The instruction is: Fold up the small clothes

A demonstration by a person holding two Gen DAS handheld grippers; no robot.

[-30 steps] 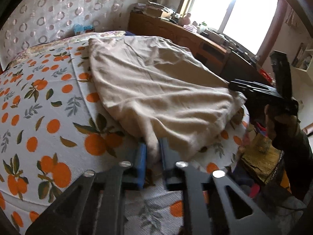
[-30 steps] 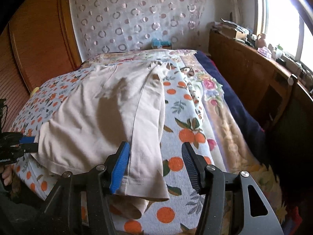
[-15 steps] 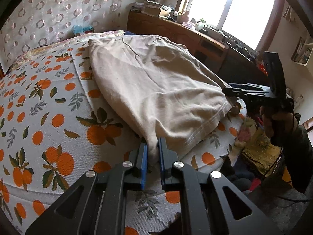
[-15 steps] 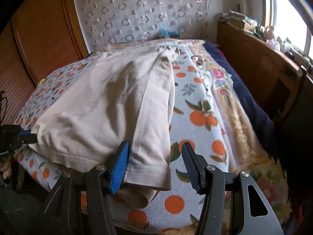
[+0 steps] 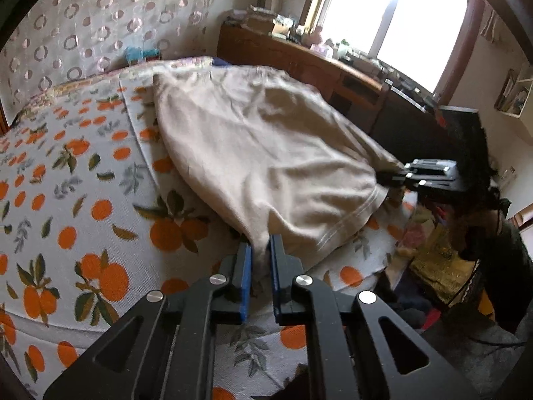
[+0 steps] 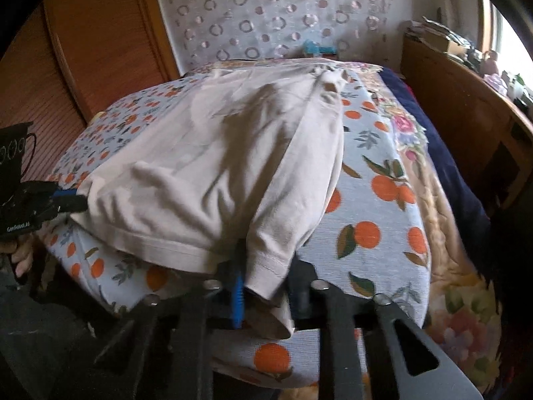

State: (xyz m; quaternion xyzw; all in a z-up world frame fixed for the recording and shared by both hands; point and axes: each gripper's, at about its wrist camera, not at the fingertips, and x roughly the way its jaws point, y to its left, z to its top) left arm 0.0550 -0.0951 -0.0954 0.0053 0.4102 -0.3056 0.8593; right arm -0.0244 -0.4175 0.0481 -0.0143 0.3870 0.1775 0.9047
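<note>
Surroundings: bedspread (image 5: 83, 206) printed with oranges is lying under everything; a wooden dresser (image 5: 299, 63) is standing beyond the bed, under the window.
Shirt: beige knit shirt (image 5: 266, 153) is lying on the bed, its hem lifting at both near corners.
Left gripper (image 5: 260, 263): fingers are clamping one hem corner.
Right gripper (image 6: 263, 286): fingers, apart a second ago, are now pinching the other corner.

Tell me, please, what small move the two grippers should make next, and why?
Probably lift both hem corners together and carry them toward the far end of the garment. The left gripper is shut on one corner of the beige knit garment, the right gripper on the other, and the cloth lies spread over the orange-print bedspread, not yet folded.
</note>
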